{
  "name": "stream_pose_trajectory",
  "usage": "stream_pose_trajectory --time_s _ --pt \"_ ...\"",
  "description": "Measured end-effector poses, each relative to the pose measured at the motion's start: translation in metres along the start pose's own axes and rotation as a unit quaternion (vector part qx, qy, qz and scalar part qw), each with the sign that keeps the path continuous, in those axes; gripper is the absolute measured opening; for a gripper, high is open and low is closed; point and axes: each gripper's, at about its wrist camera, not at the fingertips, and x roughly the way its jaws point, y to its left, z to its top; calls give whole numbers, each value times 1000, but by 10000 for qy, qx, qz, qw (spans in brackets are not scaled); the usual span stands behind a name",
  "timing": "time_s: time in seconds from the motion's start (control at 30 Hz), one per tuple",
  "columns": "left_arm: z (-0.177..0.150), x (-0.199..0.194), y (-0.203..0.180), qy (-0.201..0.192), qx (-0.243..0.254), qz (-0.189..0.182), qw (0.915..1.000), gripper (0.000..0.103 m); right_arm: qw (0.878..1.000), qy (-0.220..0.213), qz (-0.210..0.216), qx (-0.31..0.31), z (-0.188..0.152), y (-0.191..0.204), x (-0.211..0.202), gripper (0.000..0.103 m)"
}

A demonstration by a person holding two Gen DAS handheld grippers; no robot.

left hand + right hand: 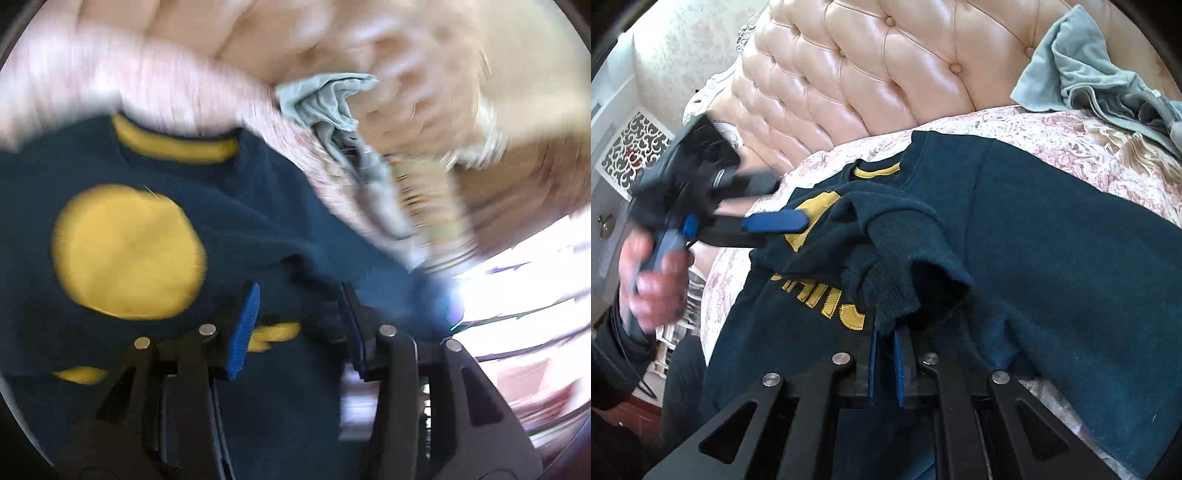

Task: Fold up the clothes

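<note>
A dark blue sweatshirt with yellow patches and yellow letters (pixel 1052 229) lies spread on a bed with a pink flowery cover (pixel 1052 133), near the head edge, just below the shiny peach padded headboard (pixel 849 74). One blue sleeve with a ribbed cuff (pixel 886 266) is lifted and folded in across the chest.

The right claw (pixel 884 363) is clamped on that cuff, with its blue pads close together and the cloth pinched between them. The left claw (pixel 299 328) has its pads apart with nothing between them. It sits just above the front of the sweatshirt, beside the big yellow circle (pixel 125 251). A person's hand (pixel 653 273) holds its handle.

What could go wrong? The right claw only has the tip of the cuff, so I think a quick pull could make the cloth slip out. Then the sleeve would flop back. Pulling too far could also drag the whole sweatshirt and bunch it up.

The left wrist view is very smeared, so edges are hard to see there. The bottom hem is cut off. The yellow letters are partly covered by the sleeve. A crumpled pale grey-green cloth (pixel 1086 74) lies by the headboard; I cannot tell what it is.
</note>
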Motion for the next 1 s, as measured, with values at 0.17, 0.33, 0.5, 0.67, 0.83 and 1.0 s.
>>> stream_pose_trajectory --time_s 0.17,0.33,0.5,0.67,0.83,1.0 --pt "-71 22 -76 -399 3775 1896 9055 47 9983 -85 369 433 1 -13 -4 8" --pt "-110 63 -103 -582 5758 2674 7704 47 9945 -194 720 731 2 -18 -8 8" --pt "-108 94 -98 -378 6313 3139 7082 37 9927 -214 881 800 1 -20 -12 8" --pt "-136 114 -97 -514 6887 3596 6275 8 9870 -295 1102 1135 3 -29 -14 13" --pt "-145 116 -100 -755 6976 3897 5965 7 9721 -453 1500 1743 3 -44 -17 24" --pt "-159 113 -100 -759 7214 3897 5674 6 9581 -740 1832 2072 8 -50 -21 57"
